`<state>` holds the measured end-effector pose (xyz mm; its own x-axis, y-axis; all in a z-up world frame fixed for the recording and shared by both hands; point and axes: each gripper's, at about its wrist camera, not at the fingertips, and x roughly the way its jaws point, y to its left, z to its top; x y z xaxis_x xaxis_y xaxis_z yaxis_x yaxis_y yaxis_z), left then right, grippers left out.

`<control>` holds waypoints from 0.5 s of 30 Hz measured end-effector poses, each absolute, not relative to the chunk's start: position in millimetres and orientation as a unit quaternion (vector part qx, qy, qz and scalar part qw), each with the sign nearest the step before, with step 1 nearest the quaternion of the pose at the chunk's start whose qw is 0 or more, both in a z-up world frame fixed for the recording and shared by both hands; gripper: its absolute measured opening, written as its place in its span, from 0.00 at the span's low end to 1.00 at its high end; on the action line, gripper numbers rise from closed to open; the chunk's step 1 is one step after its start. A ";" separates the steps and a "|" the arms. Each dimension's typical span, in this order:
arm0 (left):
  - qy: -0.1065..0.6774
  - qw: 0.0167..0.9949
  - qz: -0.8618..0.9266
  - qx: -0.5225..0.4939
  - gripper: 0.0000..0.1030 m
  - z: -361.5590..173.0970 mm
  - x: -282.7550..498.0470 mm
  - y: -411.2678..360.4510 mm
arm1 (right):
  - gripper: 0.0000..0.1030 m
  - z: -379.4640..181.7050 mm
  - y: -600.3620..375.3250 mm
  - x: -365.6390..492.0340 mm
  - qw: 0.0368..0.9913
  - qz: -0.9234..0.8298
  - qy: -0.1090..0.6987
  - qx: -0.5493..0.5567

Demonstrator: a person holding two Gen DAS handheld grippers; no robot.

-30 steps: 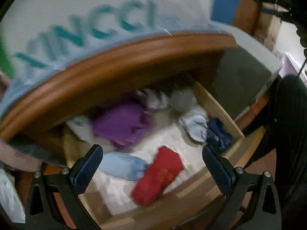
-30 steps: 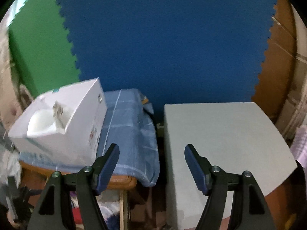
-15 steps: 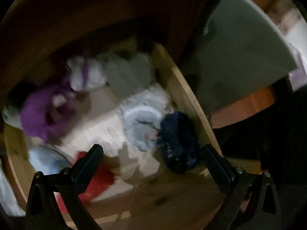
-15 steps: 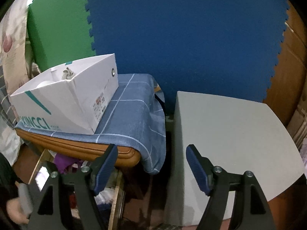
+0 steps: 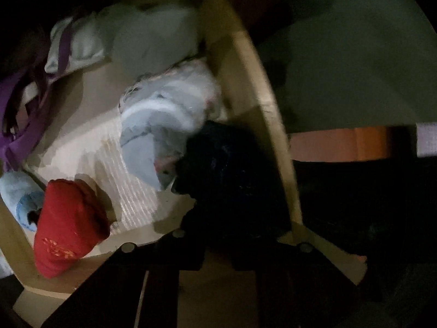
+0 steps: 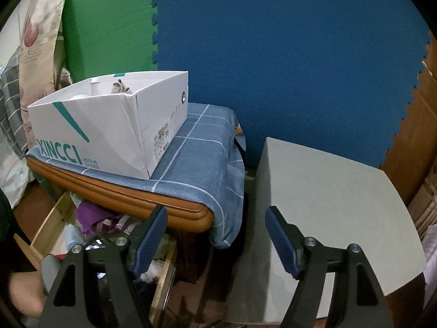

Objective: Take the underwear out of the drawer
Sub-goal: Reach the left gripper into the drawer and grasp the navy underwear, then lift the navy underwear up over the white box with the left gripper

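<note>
since a second ago the left gripper (image 5: 226, 235) has dropped from the drawer's mouth down into the drawer (image 5: 262, 87) and its jaws have come together on the dark navy underwear (image 5: 226, 169), a crumpled, almost black bundle in the near right corner against the side wall, touching a pale blue piece (image 5: 161, 125). it points steeply downward. the right gripper (image 6: 215, 235) hangs outside, tilted down, jaws spread with nothing between them.
</note>
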<state>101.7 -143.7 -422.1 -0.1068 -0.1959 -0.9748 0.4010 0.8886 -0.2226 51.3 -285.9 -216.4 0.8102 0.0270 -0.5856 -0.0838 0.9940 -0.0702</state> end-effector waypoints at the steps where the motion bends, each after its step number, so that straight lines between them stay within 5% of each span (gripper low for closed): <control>1: 0.701 0.672 -0.231 0.067 0.09 -417.3 97.6 -140.3 | 0.74 -216.4 -286.1 50.8 0.950 0.029 0.306 -0.046; 15: 0.546 0.785 -0.286 0.068 0.09 -265.5 44.3 -64.0 | 0.74 -222.7 -276.4 57.0 0.944 0.016 0.319 -0.078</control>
<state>44.3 -64.0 -265.5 0.2416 -0.3741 -0.8954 0.5227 0.8276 -0.2047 57.0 -276.4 -222.7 0.7957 -0.0190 -0.6054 -0.0807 0.9873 -0.1370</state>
